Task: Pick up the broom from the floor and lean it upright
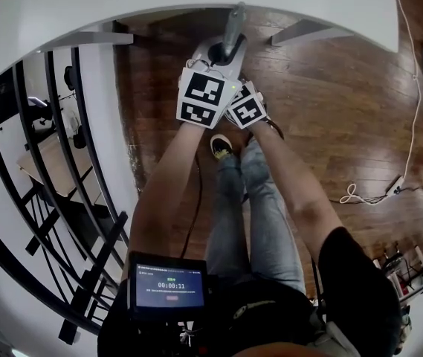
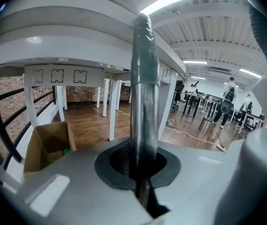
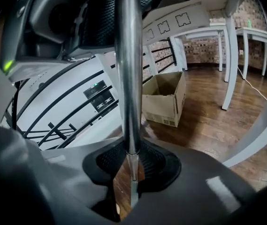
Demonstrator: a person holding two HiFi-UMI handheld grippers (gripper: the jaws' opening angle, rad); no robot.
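My left gripper (image 2: 140,167) is clenched on the broom handle (image 2: 143,88). In the left gripper view the grey shaft rises from between the dark pads and runs up the middle of the frame. My right gripper (image 3: 131,165) is clamped on the same shaft. In the right gripper view its pads sit on either side of the shaft at lower centre, with a sliver of wooden floor (image 3: 208,139) showing through the gap below. The body of the left one fills the upper left of that view, so I take the left grip to be further up the shaft, with the right just beneath it. In the head view the two marker cubes sit side by side at upper centre, close together, and the end of the handle pokes out above them.

I judge the pick-up done, because the shaft stands steep in both grips and is not lying flat. The brush end shows in no view, so I cannot say whether it rests on the floor. The leaning and the letting go are left to do. The handle's tip crosses the rim of the white table (image 2: 77,43) at the top of the head view. Whether it touches the rim I cannot tell. I reckon the tip must settle against that rim before either grip loosens, or the shaft may slide sideways.
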